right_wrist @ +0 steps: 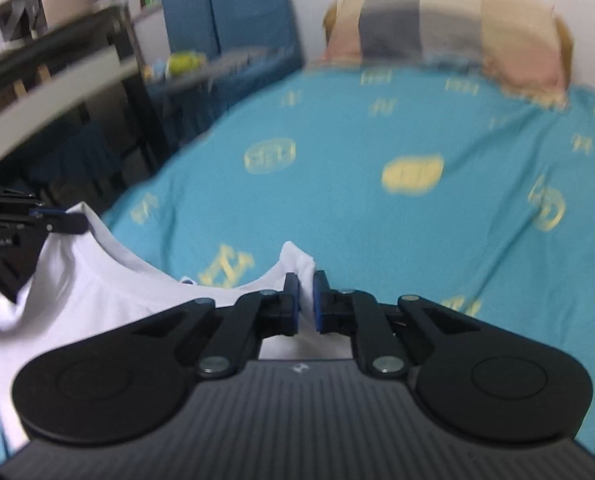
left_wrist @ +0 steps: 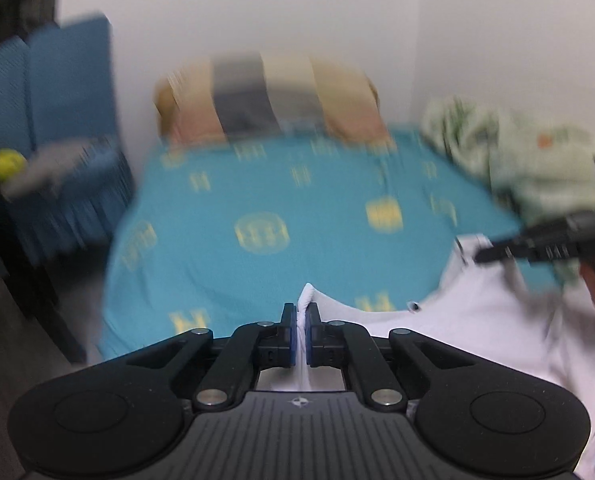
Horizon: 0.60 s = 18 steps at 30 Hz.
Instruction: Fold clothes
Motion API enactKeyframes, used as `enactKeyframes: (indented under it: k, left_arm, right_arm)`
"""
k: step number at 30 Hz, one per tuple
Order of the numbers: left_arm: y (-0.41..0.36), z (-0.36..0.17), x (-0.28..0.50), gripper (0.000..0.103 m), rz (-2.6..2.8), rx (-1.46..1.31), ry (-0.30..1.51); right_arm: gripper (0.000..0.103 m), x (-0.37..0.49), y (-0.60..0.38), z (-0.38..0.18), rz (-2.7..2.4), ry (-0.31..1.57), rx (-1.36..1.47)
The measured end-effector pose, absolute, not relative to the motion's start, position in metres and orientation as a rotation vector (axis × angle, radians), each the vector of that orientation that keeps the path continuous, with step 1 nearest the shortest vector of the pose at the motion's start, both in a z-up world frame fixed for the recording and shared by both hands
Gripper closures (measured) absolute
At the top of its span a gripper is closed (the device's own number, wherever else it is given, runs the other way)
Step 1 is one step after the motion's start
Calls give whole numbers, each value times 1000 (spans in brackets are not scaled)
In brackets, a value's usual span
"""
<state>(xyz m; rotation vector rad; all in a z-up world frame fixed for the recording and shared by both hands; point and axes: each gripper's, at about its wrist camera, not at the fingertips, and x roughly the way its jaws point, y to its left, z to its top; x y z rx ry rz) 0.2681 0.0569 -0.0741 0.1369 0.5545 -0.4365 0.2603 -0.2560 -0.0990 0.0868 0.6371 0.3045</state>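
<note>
White shirt [left_wrist: 477, 320], lower part cut off

From my feed the clearest thing to read is the yellow print on the teal bedsheet [left_wrist: 225, 184]: a capital H over and over, some bare, some inside ovals, all smeared by motion blur. Same H motifs on the right wrist view [right_wrist: 377, 216]. There's small white lettering on the left gripper [right_wrist: 63, 220] body at that view's left edge, too tiny to read.
</note>
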Motion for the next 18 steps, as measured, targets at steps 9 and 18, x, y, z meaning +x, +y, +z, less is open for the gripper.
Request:
enactKeyframes:
  k: [9,18]
  left_arm:
    - [23,2,362,98,-331,224,355]
    - [-15,-62,552,98,-282,249,462]
  right_arm:
    - [93,332,-250,-5,59,362,21]
    - [93,502,-269,-80,-73,406,-61]
